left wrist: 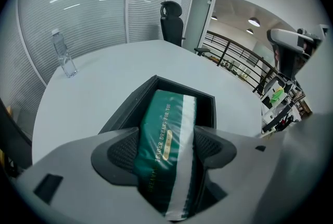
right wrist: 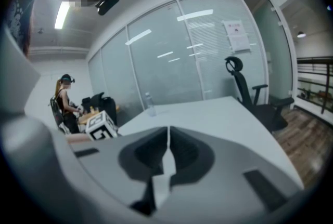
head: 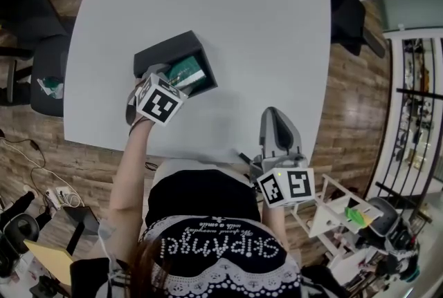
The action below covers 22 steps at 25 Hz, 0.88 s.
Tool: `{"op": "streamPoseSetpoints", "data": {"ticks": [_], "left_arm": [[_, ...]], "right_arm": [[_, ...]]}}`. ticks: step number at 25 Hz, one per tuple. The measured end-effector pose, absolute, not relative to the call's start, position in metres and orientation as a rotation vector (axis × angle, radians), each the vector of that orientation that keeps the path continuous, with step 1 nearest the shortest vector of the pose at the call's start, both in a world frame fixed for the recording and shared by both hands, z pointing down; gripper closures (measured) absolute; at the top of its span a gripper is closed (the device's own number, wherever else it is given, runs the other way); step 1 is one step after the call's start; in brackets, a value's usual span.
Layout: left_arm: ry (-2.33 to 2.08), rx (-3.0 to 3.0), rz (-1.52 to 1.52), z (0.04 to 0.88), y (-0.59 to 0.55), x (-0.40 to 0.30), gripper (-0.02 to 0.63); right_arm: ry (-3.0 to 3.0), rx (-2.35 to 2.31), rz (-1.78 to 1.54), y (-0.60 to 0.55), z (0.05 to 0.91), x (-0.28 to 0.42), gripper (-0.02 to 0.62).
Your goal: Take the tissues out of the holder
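Note:
A green plastic-wrapped tissue pack lies in a black open-topped holder on the white table. My left gripper reaches into the holder, and both pads touch the pack's long sides. In the head view the left gripper sits over the holder, left of the table's middle, with the pack showing beside it. My right gripper rests at the table's near edge, apart from the holder. In the right gripper view its jaws meet with nothing between them.
A clear water bottle stands at the table's far side. An office chair is beyond the table, and dark chairs stand to its left. A white rack is by my right side. Another person stands far off.

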<state>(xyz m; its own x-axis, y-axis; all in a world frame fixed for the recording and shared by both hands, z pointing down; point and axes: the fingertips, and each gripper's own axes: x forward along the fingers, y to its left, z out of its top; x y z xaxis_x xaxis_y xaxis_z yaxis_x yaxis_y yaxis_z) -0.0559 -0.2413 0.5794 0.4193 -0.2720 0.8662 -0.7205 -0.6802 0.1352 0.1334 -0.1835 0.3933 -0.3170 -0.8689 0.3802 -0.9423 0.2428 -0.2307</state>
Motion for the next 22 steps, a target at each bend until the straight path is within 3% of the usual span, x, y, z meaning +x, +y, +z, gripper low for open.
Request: {"op": "streamPoseSetpoints", "data": {"ticks": [22], "left_arm": [[-0.902,2.257,1.161,0.541,-0.240,-0.060,0.258]], "right_arm": [[-2.363,1.738,0.615,-0.182,0.384,0.137,0.560]]}}
